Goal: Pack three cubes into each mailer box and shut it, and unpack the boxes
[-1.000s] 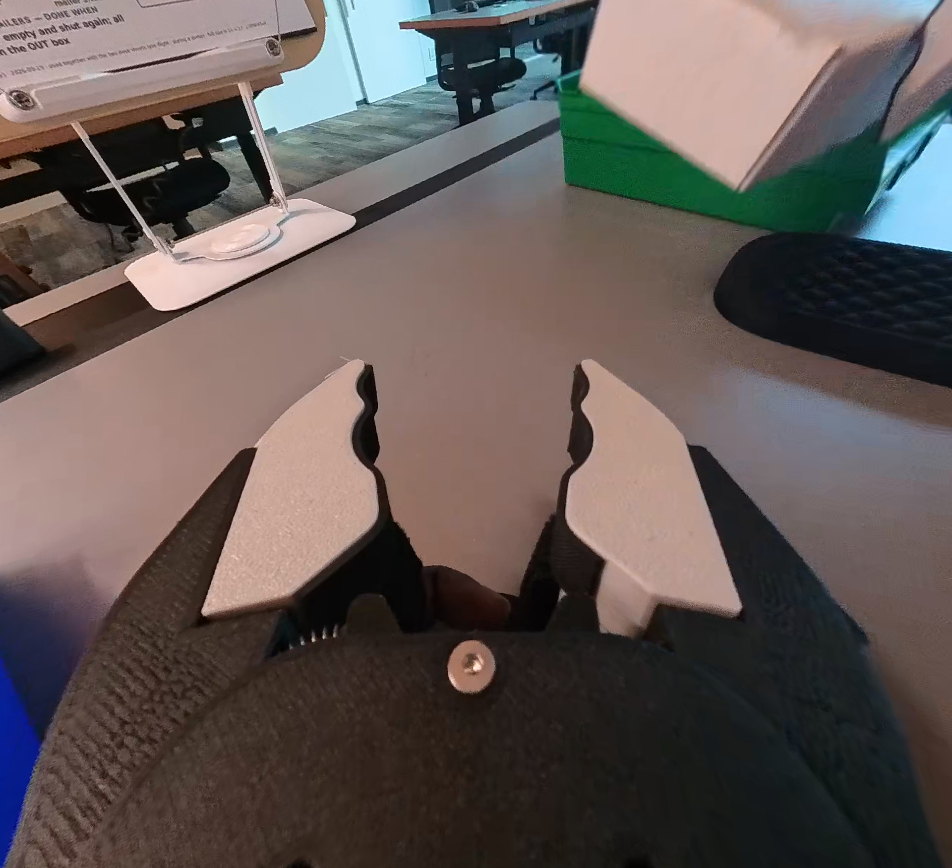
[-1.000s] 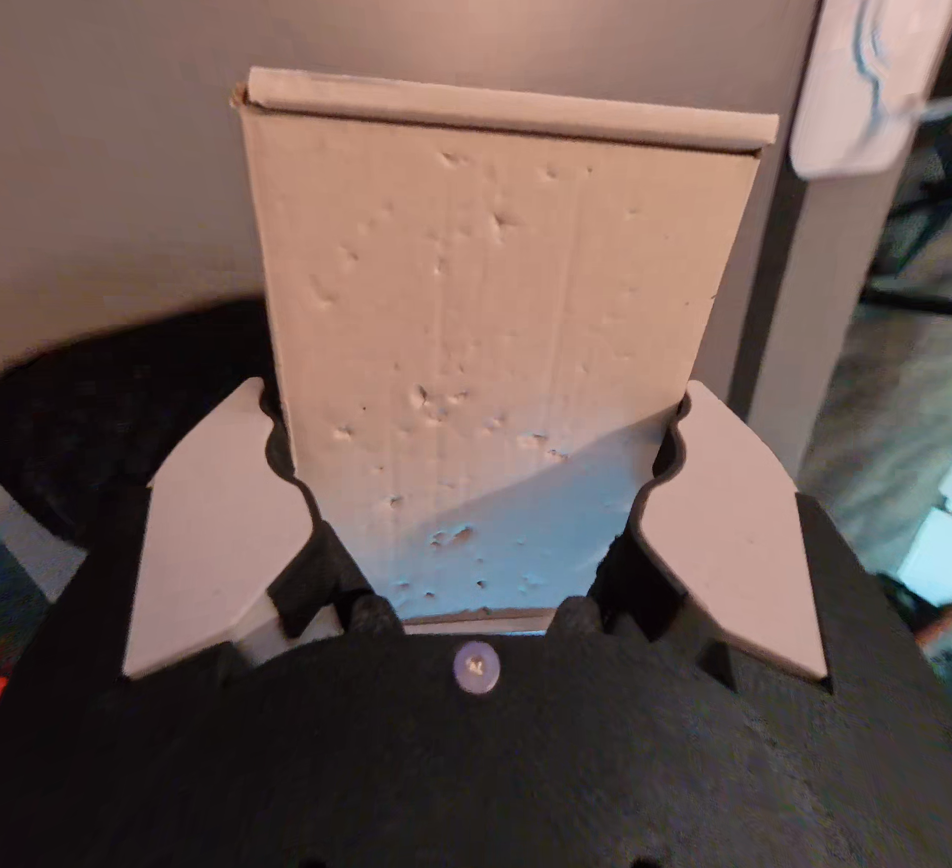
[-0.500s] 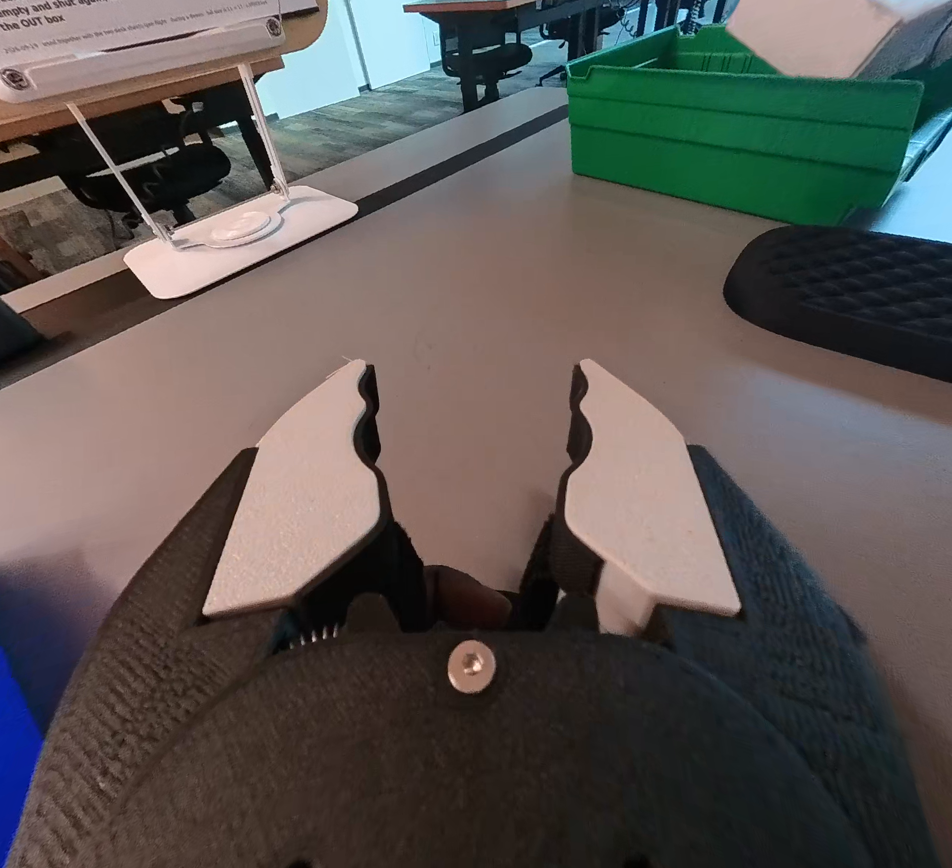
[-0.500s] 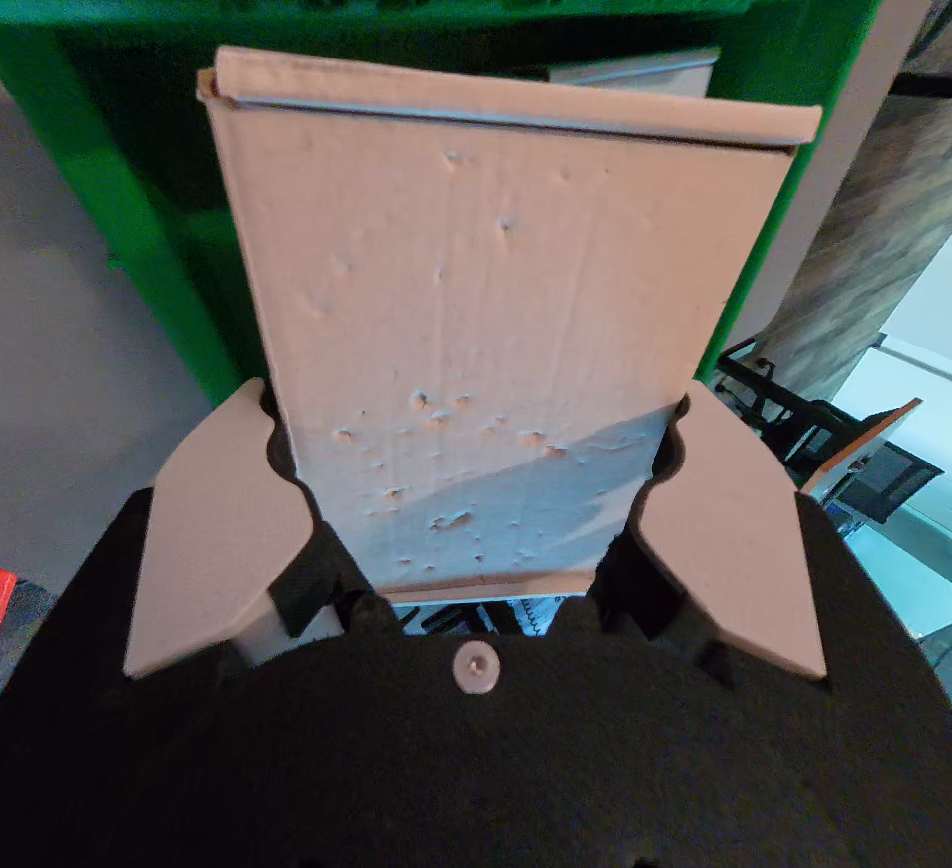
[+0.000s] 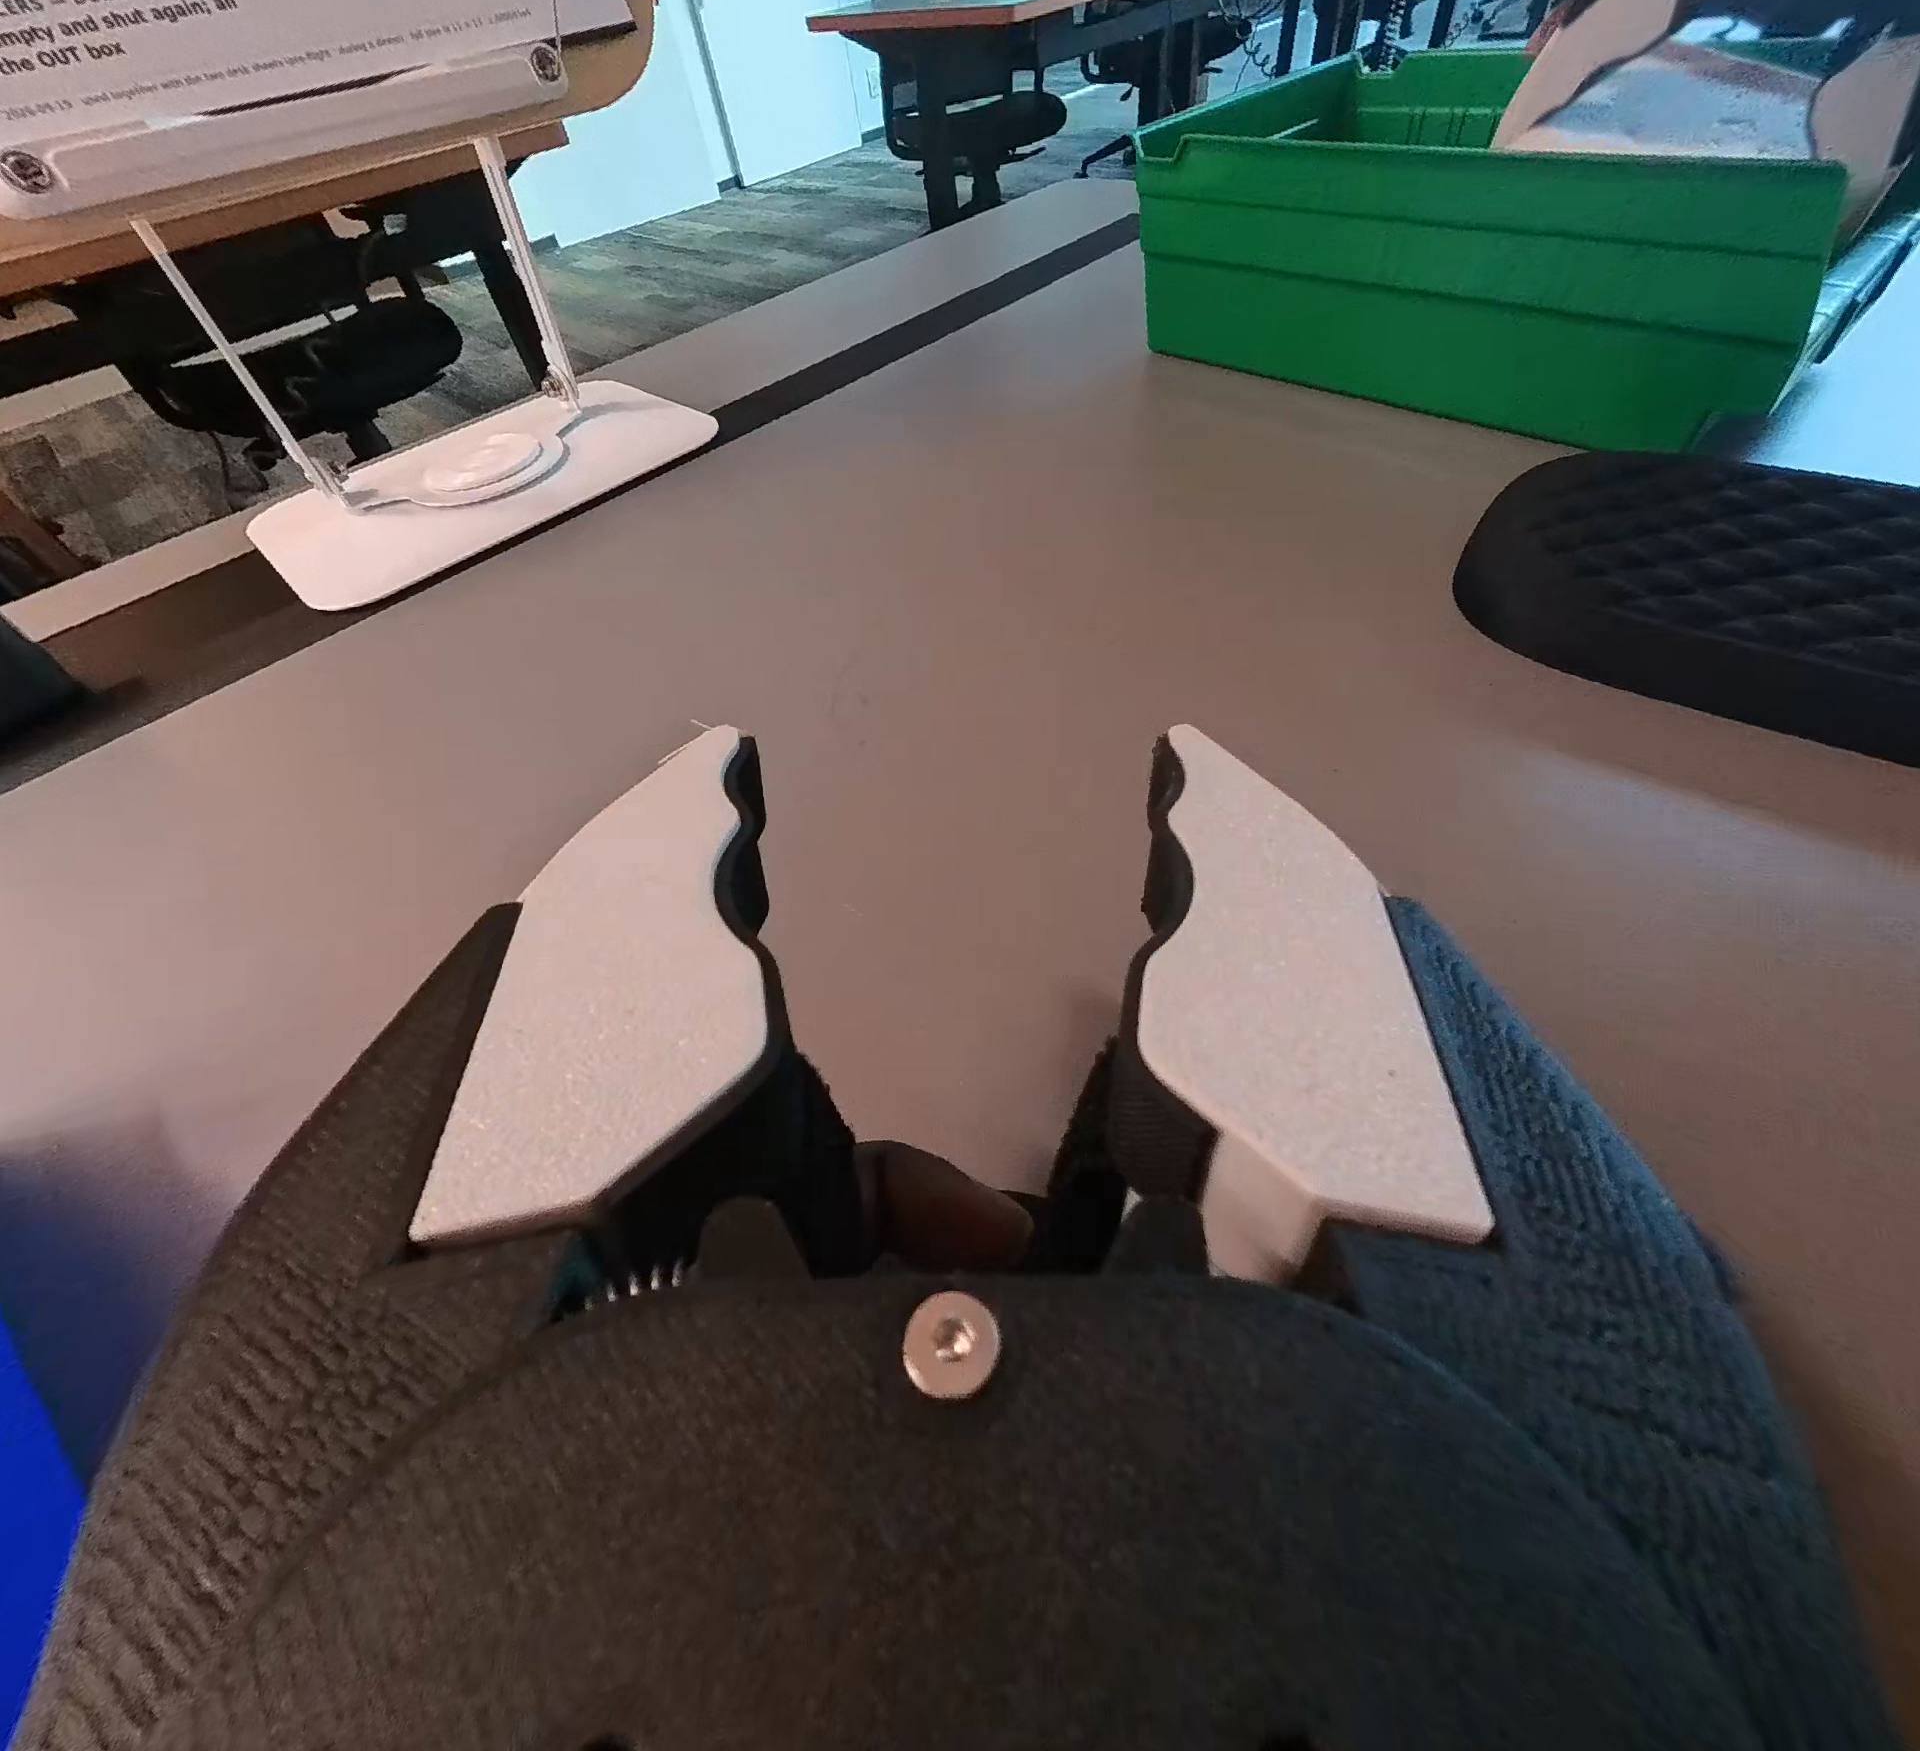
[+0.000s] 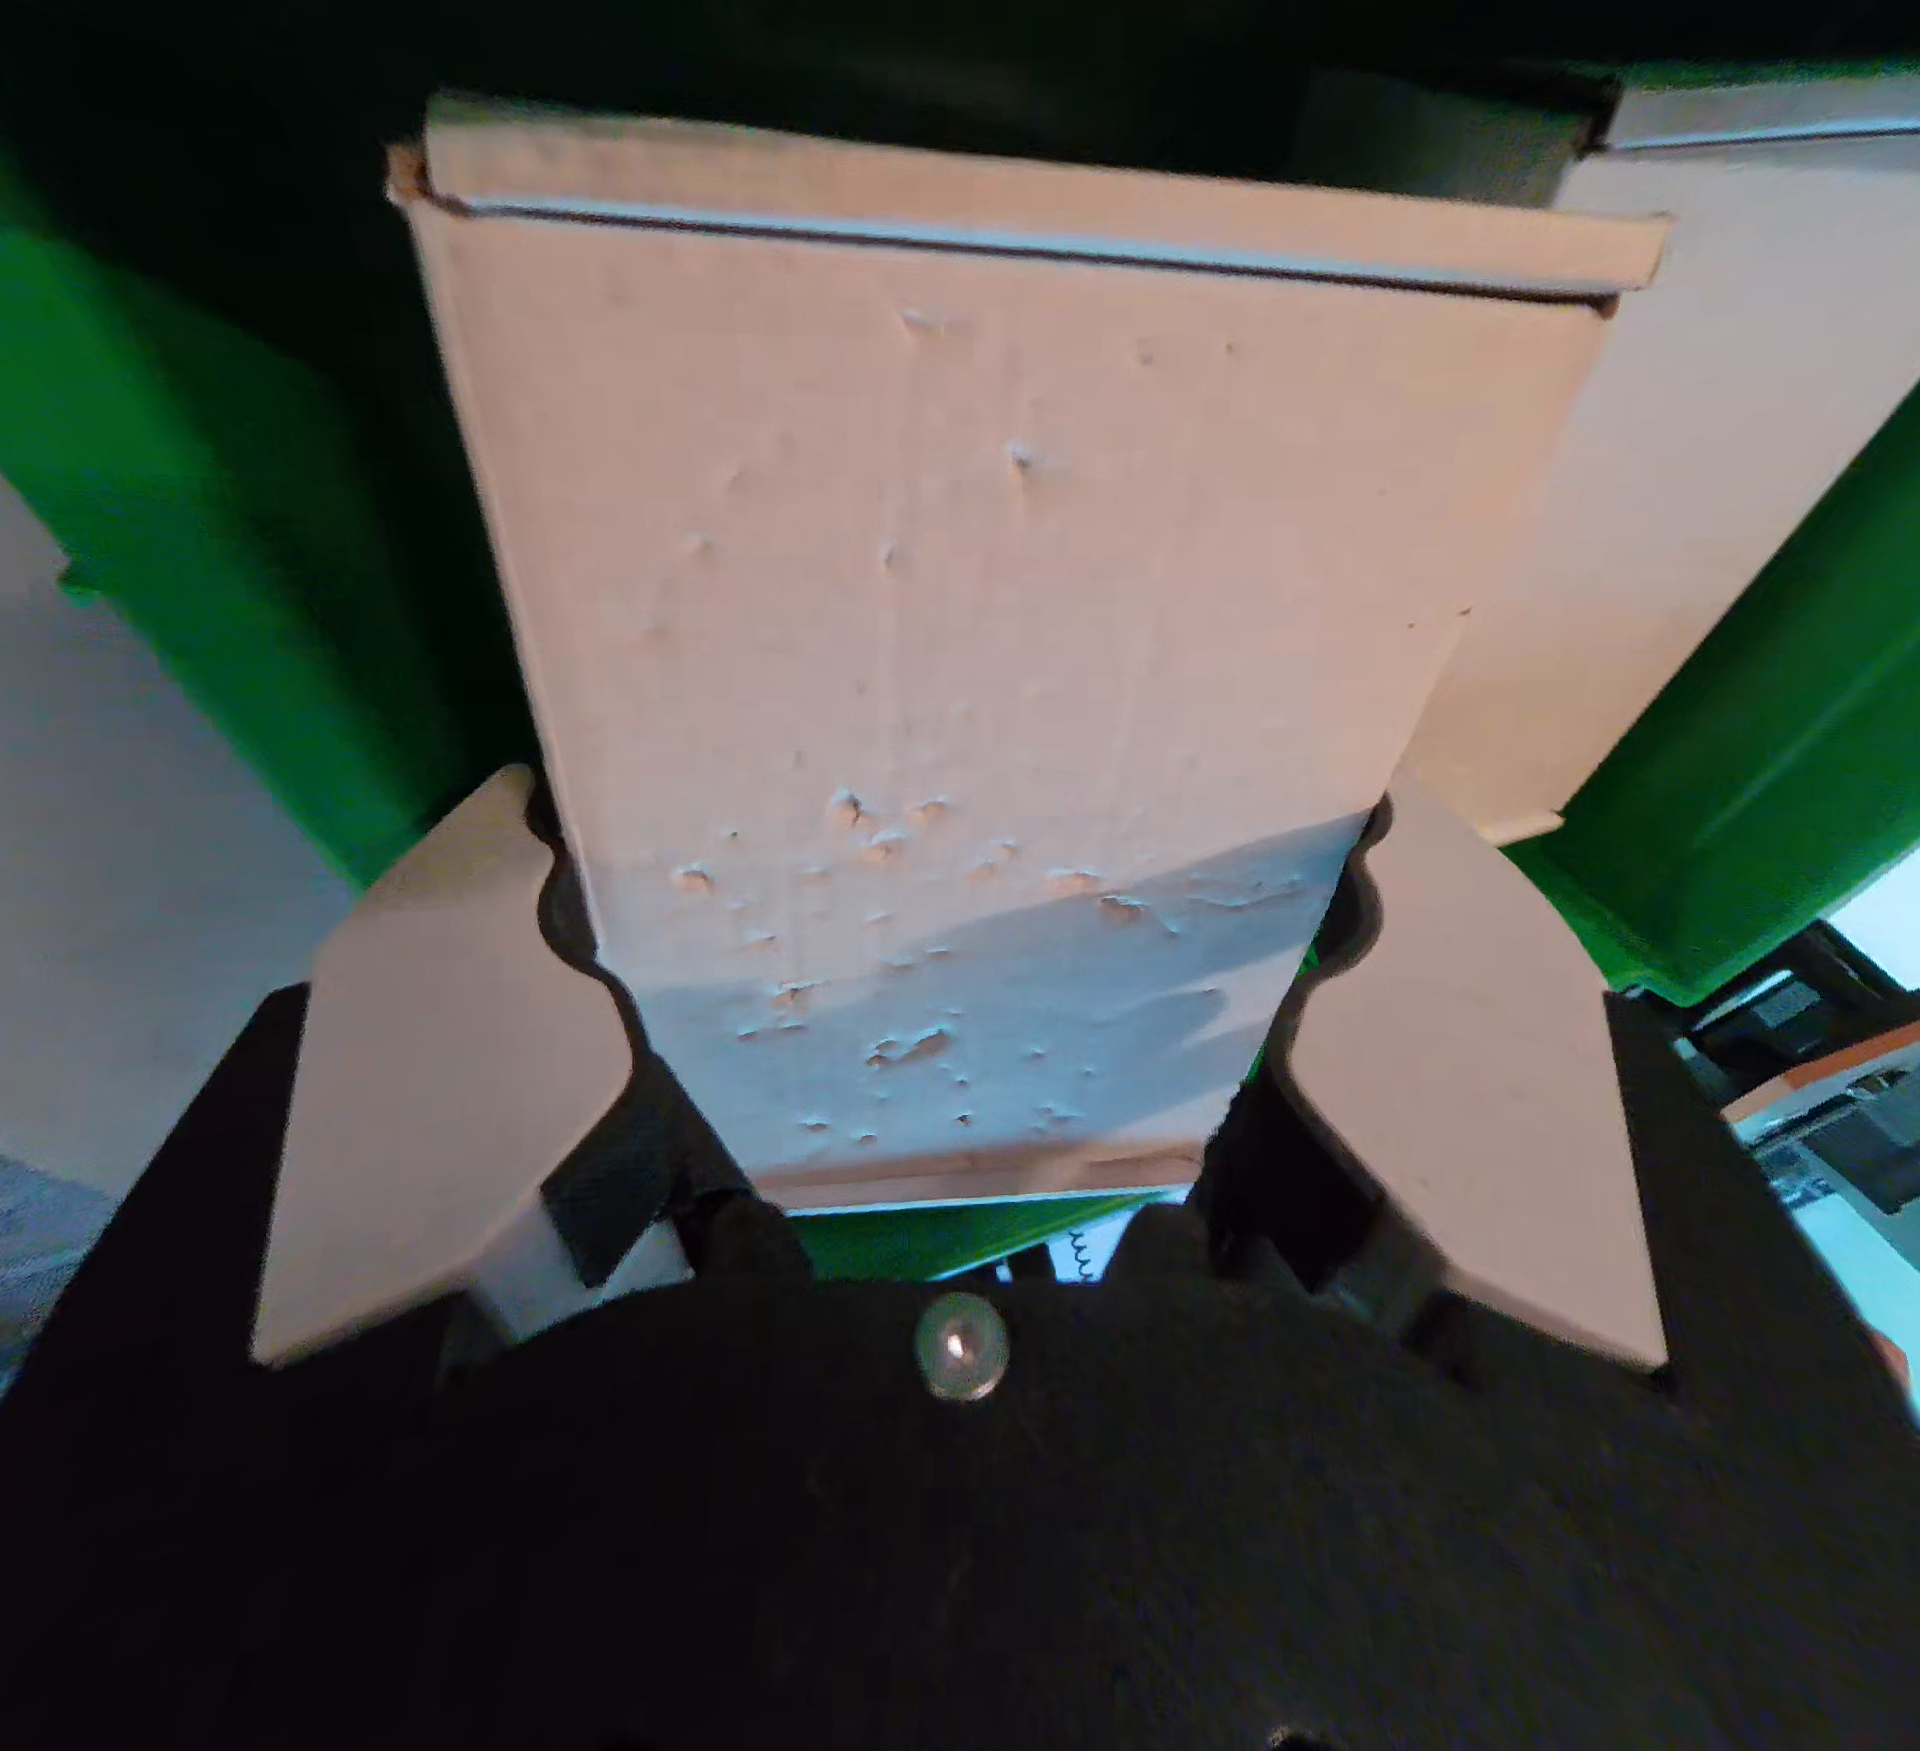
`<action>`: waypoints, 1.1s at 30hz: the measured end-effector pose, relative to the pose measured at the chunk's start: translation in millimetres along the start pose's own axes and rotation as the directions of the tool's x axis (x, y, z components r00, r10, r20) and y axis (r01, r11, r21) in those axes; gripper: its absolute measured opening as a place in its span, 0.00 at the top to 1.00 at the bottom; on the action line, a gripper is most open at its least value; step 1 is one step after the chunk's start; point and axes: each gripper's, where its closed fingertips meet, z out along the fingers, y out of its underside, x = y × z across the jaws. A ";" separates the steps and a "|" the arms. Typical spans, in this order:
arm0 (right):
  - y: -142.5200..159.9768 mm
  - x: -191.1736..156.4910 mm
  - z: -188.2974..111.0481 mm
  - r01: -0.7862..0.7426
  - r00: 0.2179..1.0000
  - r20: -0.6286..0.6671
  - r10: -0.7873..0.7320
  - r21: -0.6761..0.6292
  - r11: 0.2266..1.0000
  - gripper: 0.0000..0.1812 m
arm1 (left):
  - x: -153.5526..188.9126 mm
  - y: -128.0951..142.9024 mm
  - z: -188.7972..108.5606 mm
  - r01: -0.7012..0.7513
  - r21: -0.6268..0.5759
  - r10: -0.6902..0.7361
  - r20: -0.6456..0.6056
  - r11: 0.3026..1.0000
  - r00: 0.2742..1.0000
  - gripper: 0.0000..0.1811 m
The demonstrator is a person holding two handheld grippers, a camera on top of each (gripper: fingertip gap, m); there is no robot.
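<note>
Since a second ago the right claw (image 6: pixel 961 880) has carried the shut white cardboard mailer box (image 6: pixel 966 621) from above the bench into the green plastic bin (image 6: pixel 239 538), beside another white box (image 6: pixel 1704 454); it grips the box's sides; judged step: depositing; next, lower, release; left claw (image 5: pixel 951 756) idles wide, empty, over the grey bench (image 5: pixel 935 558).

A grey table (image 5: pixel 935 558) carries a green bin (image 5: pixel 1455 278) at its far side. A black textured pad (image 5: pixel 1714 600) lies just in front of the bin; a white sign-stand base (image 5: pixel 488 496) sits well left of it.
</note>
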 end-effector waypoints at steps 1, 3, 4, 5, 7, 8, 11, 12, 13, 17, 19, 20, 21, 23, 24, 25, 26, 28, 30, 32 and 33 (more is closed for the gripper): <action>-0.3 -0.4 2.5 -0.005 1.000 0.010 0.005 -0.003 1.000 0.24 | 0.2 0.1 0.1 -0.001 -0.001 0.001 0.000 1.000 1.000 0.61; -0.2 -1.3 8.6 -0.003 1.000 0.018 0.004 -0.016 1.000 0.24 | 0.4 0.3 0.2 -0.005 -0.002 0.005 0.000 1.000 1.000 0.61; 1.8 -1.4 11.9 0.000 1.000 0.016 0.000 -0.037 0.999 0.24 | 0.6 0.4 0.3 -0.006 -0.003 0.006 0.000 1.000 1.000 0.61; 3.2 -1.7 15.2 0.002 1.000 0.011 -0.001 -0.054 0.999 0.24 | 0.7 0.5 0.3 -0.007 -0.004 0.007 -0.001 1.000 1.000 0.61; 2.4 -2.2 17.7 0.005 1.000 0.005 -0.005 -0.053 0.999 0.24 | 0.9 0.8 0.5 -0.008 -0.005 0.008 -0.002 1.000 1.000 0.61; 3.1 -1.3 17.5 -0.001 1.000 -0.002 0.001 -0.055 0.998 0.24 | 0.9 0.7 0.5 -0.008 -0.005 0.008 -0.002 1.000 1.000 0.61; 3.4 -1.2 17.0 -0.005 1.000 -0.014 0.004 -0.054 0.999 0.24 | 1.2 0.8 0.6 -0.010 -0.005 0.010 -0.003 1.000 1.000 0.61; 3.5 -1.1 16.6 -0.003 1.000 -0.022 0.001 -0.057 0.998 0.24 | 1.2 1.0 0.6 -0.011 -0.007 0.011 -0.003 1.000 1.000 0.61; 4.2 0.3 16.1 -0.003 0.999 -0.035 0.000 -0.063 0.998 0.25 | 1.3 1.2 0.7 -0.012 -0.007 0.012 -0.003 1.000 1.000 0.61; 12.6 3.4 14.2 0.004 0.997 -0.073 -0.011 -0.106 0.994 0.22 | 1.4 1.2 0.8 -0.013 -0.008 0.013 -0.004 1.000 1.000 0.61; 15.3 5.6 10.5 -0.004 0.995 -0.099 -0.006 -0.107 0.994 0.22 | 1.5 1.4 0.8 -0.014 -0.009 0.014 -0.004 1.000 1.000 0.61; 16.6 7.2 7.9 -0.006 0.993 -0.115 -0.006 -0.106 0.994 0.22 | 1.7 1.6 1.0 -0.016 -0.010 0.016 -0.005 1.000 1.000 0.61; 16.9 8.5 4.8 -0.014 0.992 -0.130 0.001 -0.097 0.995 0.22 | 1.8 1.7 1.1 -0.017 -0.011 0.017 -0.006 1.000 1.000 0.61; 19.2 11.4 -2.3 -0.028 0.986 -0.164 0.012 -0.093 0.995 0.23 | 2.4 2.0 1.3 -0.021 -0.013 0.021 -0.008 1.000 1.000 0.61; 22.4 12.9 -6.3 -0.032 0.983 -0.184 0.012 -0.106 0.994 0.24 | 2.6 2.2 1.3 -0.022 -0.014 0.022 -0.009 1.000 1.000 0.61; 25.3 14.1 -10.5 -0.041 0.979 -0.202 0.017 -0.117 0.992 0.25 | 2.6 2.3 1.4 -0.022 -0.015 0.022 -0.009 1.000 1.000 0.61; 27.4 14.0 -15.1 -0.054 0.976 -0.214 0.027 -0.121 0.991 0.25 | 2.7 2.4 1.5 -0.023 -0.015 0.023 -0.009 1.000 1.000 0.61; 27.3 13.5 -26.0 -0.080 0.969 -0.243 0.052 -0.106 0.991 0.26 | 2.8 2.5 1.6 -0.025 -0.016 0.025 -0.009 1.000 1.000 0.61; 24.5 11.2 -39.1 -0.111 0.958 -0.273 0.086 -0.076 0.991 0.29 | 3.0 2.7 1.8 -0.026 -0.018 0.026 -0.010 1.000 1.000 0.61; 15.3 4.6 -53.4 -0.153 0.946 -0.288 0.147 -0.001 0.988 0.31 | 3.2 2.7 1.7 -0.029 -0.018 0.028 -0.010 0.999 1.000 0.61; 7.9 -1.1 -59.9 -0.173 0.943 -0.280 0.182 0.056 0.983 0.33 | 3.5 2.7 1.6 -0.030 -0.017 0.030 -0.011 0.999 0.999 0.61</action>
